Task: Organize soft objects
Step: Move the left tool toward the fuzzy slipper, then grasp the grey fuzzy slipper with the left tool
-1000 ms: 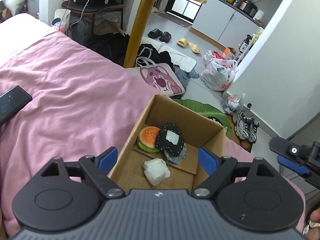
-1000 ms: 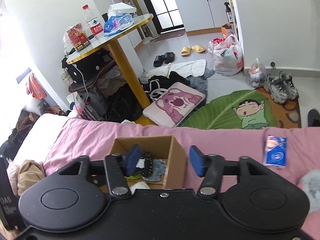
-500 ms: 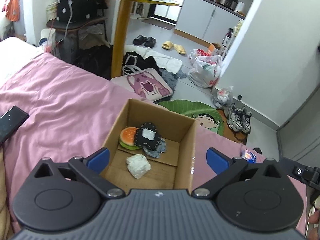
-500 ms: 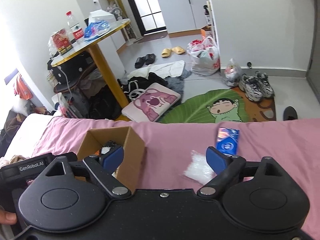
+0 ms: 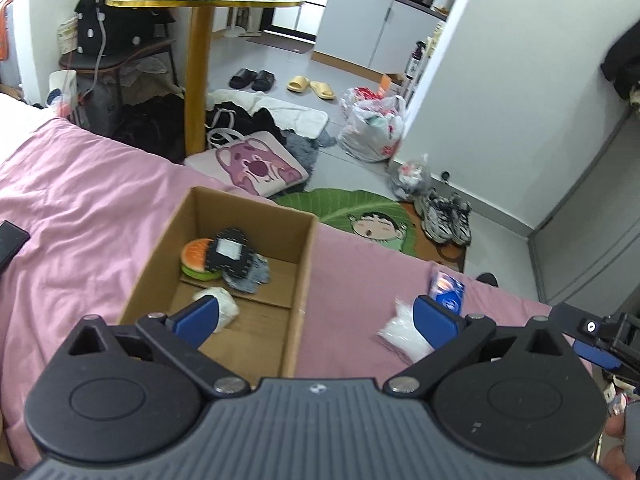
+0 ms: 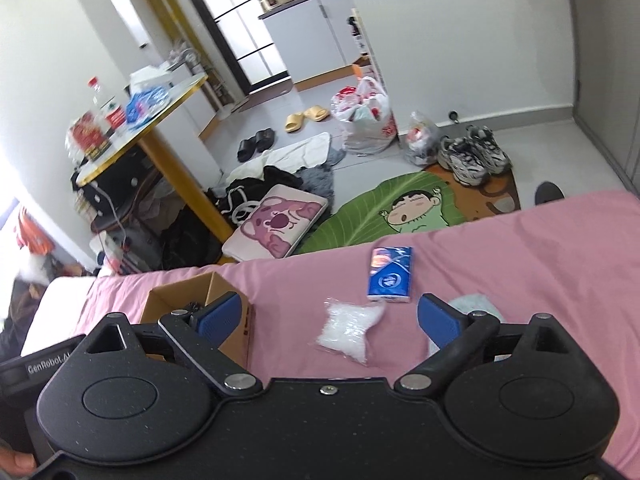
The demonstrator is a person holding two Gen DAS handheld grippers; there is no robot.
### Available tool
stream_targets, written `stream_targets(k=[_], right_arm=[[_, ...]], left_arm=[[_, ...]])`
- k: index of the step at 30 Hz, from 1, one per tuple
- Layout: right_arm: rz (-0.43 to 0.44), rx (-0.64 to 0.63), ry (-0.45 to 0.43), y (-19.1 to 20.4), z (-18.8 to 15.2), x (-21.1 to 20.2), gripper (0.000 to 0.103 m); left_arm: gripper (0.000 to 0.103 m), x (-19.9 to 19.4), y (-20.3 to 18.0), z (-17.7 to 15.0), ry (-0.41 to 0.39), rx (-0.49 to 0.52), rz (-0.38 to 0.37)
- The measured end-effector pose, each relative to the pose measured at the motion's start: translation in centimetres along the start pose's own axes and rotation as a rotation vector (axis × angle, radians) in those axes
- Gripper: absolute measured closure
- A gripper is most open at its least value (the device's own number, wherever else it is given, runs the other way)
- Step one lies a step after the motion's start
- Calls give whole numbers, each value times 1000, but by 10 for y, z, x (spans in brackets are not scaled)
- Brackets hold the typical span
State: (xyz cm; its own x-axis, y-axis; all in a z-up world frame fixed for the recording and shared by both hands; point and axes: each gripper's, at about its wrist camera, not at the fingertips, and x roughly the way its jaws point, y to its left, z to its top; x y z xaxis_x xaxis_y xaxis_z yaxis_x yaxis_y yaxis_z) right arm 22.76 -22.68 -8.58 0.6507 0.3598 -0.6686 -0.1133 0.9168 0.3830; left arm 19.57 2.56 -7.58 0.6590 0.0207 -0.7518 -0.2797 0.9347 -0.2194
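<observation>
An open cardboard box (image 5: pixel 304 264) (image 6: pixel 168 300) sits on the pink bed. Inside lie a burger toy (image 5: pixel 195 258), a dark patch-like soft item (image 5: pixel 230 254) on a grey one, and a white wad (image 5: pixel 224 308). To the box's right on the sheet lie a clear white plastic bag (image 6: pixel 350 330) (image 5: pixel 400 334) and a blue tissue pack (image 6: pixel 390 274) (image 5: pixel 448 292). A pale soft item (image 6: pixel 472 306) peeks behind my right finger. My left gripper (image 5: pixel 312 316) hovers open over the box's right wall. My right gripper (image 6: pixel 330 318) is open, empty, just before the clear bag.
The pink bed sheet (image 5: pixel 80 208) ends at a floor edge beyond the box. On the floor are a pink bear cushion (image 5: pixel 256 168), a green leaf mat (image 6: pixel 400 208), sneakers (image 6: pixel 472 156), bags and a yellow-legged table (image 5: pixel 196 80). A black phone (image 5: pixel 10 242) lies at left.
Both grippers have swung to the right: the box slid left in both views, and the clear bag and tissue pack came into view. Both jaws now stand wider apart.
</observation>
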Motion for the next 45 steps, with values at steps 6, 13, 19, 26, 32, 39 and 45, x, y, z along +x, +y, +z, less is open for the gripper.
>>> stream_targets(k=[6, 13, 19, 26, 32, 39, 45], right_arm=[[-64, 99, 6, -34, -3, -5, 8], [-96, 174, 23, -66, -9, -5, 19], [-80, 254, 40, -87, -17, -1, 33], [-56, 357, 84, -113, -26, 12, 58], [-44, 412, 109, -130, -29, 24, 67], [-41, 450, 149, -144, -33, 40, 69], [-37, 464, 185, -151, -35, 54, 72]], left_arm=[[1, 0, -26, -9, 22, 7, -22], [2, 6, -54, -15, 56, 23, -24], [3, 19, -81, -24, 82, 37, -59], [13, 40, -110, -38, 108, 40, -104], [37, 65, -125, -46, 167, 11, -138], [52, 95, -139, -56, 221, -20, -156], [63, 118, -154, -65, 264, -40, -174]])
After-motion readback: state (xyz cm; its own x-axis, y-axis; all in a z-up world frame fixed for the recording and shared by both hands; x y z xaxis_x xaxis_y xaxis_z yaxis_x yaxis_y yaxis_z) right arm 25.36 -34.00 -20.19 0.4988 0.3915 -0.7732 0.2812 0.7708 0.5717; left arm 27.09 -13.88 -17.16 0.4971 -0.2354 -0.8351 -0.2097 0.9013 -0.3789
